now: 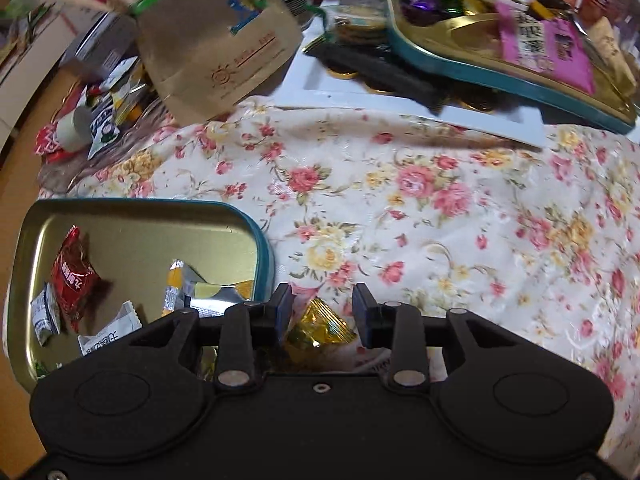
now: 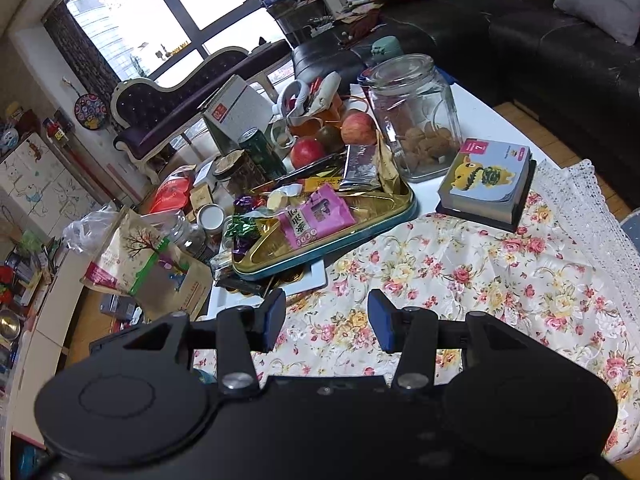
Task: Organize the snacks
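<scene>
The left gripper hangs half open over a crinkly gold candy lying loose between its jaws, just beside the near tin, a shiny gold-lined tray with a teal rim; a clean pinch and a short carry would land the candy among the wrappers there. The right gripper stands open and empty above the floral cloth, near the far tin.

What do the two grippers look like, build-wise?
Both match: the left gripper and right gripper have a matte black body with two round embossed discs, black linkage arms on silver pivot pins, and black fingers faced with dark blue pads. No cables, labels or sleeves are in view.
</scene>
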Motion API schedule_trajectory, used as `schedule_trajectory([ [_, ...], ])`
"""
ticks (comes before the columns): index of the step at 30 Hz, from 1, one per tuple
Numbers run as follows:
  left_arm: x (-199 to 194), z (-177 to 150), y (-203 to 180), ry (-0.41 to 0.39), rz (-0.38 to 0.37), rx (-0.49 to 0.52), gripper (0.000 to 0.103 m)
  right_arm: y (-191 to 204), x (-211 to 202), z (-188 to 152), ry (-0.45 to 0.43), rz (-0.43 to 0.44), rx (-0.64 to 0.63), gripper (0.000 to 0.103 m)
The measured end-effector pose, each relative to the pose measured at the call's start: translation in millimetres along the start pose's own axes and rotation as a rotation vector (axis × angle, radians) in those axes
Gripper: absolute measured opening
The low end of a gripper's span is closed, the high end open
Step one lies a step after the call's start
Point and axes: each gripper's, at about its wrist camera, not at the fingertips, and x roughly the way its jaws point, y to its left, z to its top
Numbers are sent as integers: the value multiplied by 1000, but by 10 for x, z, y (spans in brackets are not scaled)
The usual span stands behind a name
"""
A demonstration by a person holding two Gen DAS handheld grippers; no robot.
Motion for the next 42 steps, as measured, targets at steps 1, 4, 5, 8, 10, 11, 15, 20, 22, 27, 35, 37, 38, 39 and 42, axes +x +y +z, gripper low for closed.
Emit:
schedule_trajectory([
  [1,27,1,-1,2,0,-5,44,8,-2,0,-2,0,-6,49],
  [4,106,-51,-46,14,28,14,45,5,-3,-4,-4,-6,-11,49],
  [5,111,-85,-57,-3,44,14,47,-2,4,-3,-1,-7,-8,49],
  [8,88,-161,-103,-5,82,33,47,-17,28,4,7,-5,5,49],
  [10,65,-219,-104,6,82,16,48,-7,38,6,11,1,6,49],
  [11,44,-259,-110,16,82,-1,48,5,41,3,13,4,3,49],
  [15,-30,-390,-184,70,1,-18,47,64,31,-20,12,11,-17,49],
  [20,-91,-548,-402,160,-155,-21,49,61,21,-26,13,11,-21,49],
  [22,-135,-610,-562,158,-182,26,49,50,19,-26,14,7,-21,49],
  [27,-224,-616,-804,151,-246,98,49,4,16,-26,18,-7,-10,49],
  [35,-564,-143,-420,75,-181,18,49,-97,117,-81,76,-34,6,49],
  [37,-642,-72,-357,80,-133,47,49,-116,203,-151,131,-38,19,49],
  [38,-689,-55,-332,77,-123,62,49,-131,261,-205,172,-33,30,49],
  [39,-741,-50,-314,76,-107,86,49,-147,315,-266,213,-28,49,49],
  [42,-874,-86,-263,80,-96,154,50,-156,455,-469,309,-46,96,49],
])
